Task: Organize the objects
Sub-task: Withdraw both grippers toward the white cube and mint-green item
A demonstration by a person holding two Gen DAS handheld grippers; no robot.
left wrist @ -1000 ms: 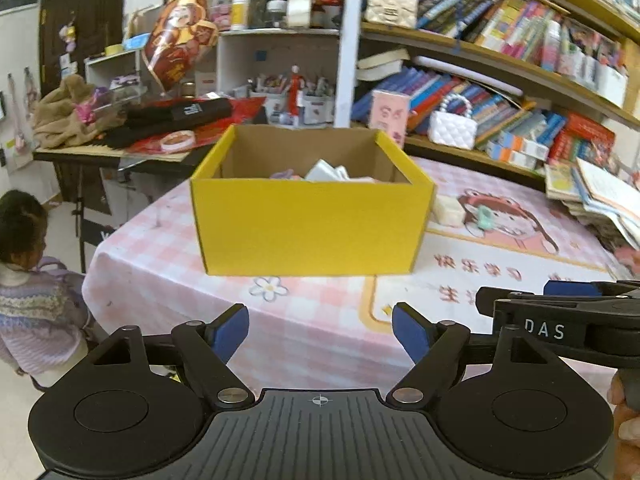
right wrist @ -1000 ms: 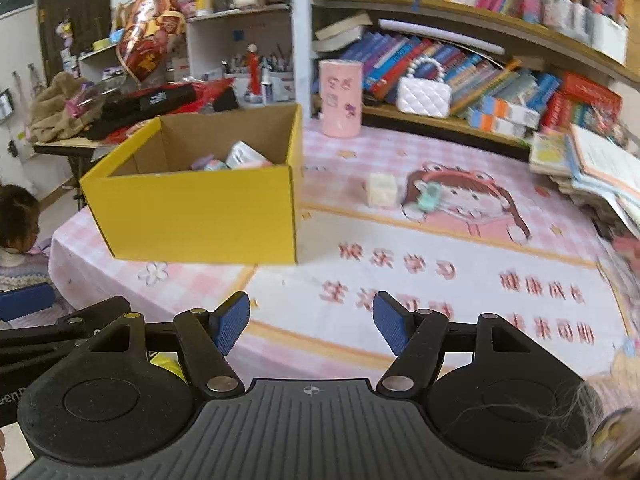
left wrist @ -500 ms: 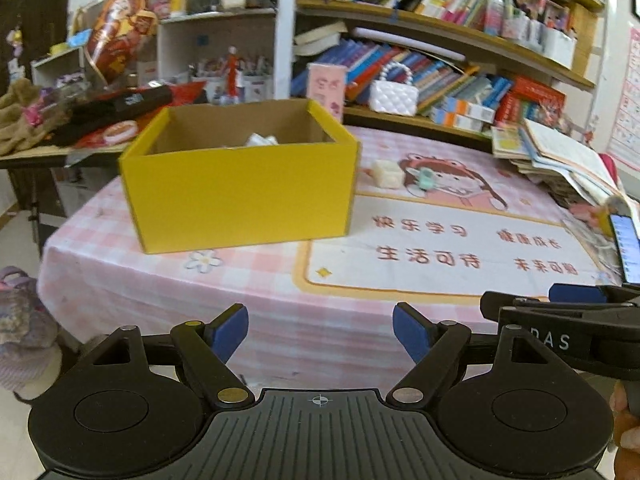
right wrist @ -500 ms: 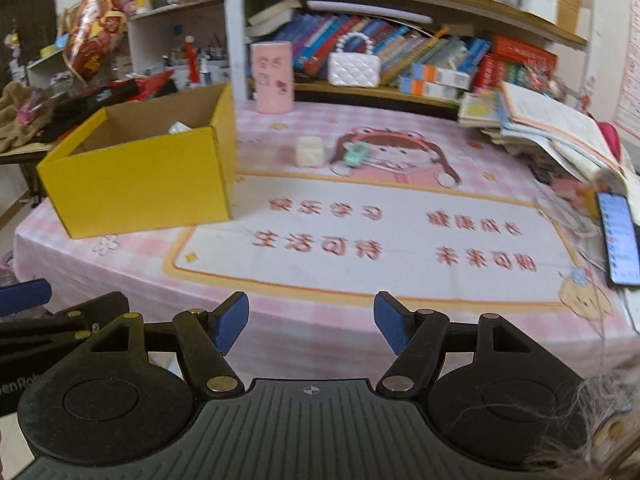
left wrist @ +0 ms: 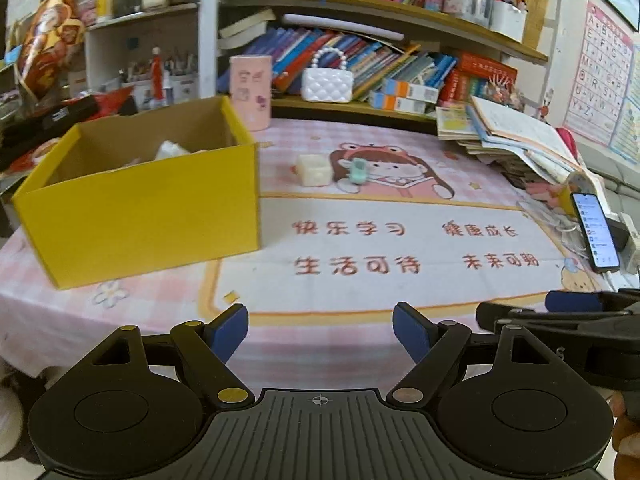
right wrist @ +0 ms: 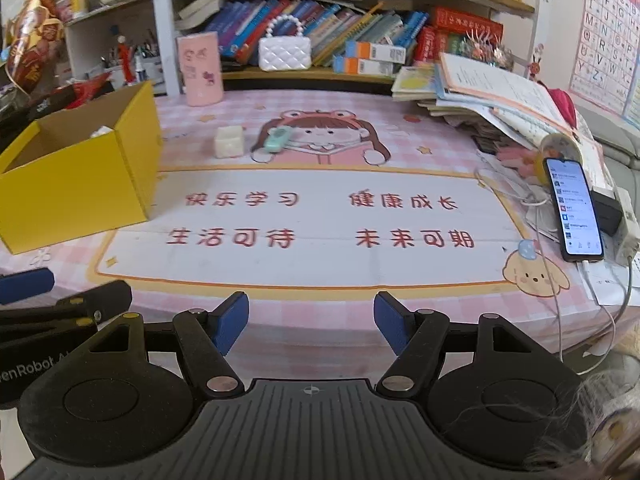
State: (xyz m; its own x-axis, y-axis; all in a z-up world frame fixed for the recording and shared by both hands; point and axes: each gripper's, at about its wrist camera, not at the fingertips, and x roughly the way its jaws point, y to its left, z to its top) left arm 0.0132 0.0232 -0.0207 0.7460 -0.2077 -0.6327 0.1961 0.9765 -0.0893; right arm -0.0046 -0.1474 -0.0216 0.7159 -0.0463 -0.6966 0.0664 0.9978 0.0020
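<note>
A yellow cardboard box stands open on the left of the pink tablecloth, with a few pale items inside; it also shows in the right wrist view. A cream cube and a small mint-green toy lie behind the mat's text; both show in the right wrist view too, the cube left of the toy. My left gripper is open and empty at the table's near edge. My right gripper is open and empty, beside it on the right.
A pink cylinder stands at the back by the shelf. A stack of books and papers fills the right rear. A phone with cables lies at the right edge. Shelves of books and a white handbag stand behind the table.
Both grippers have swung to the right along the table's near edge. The yellow box has shifted from the centre to the left of both views; the phone has come into view.
</note>
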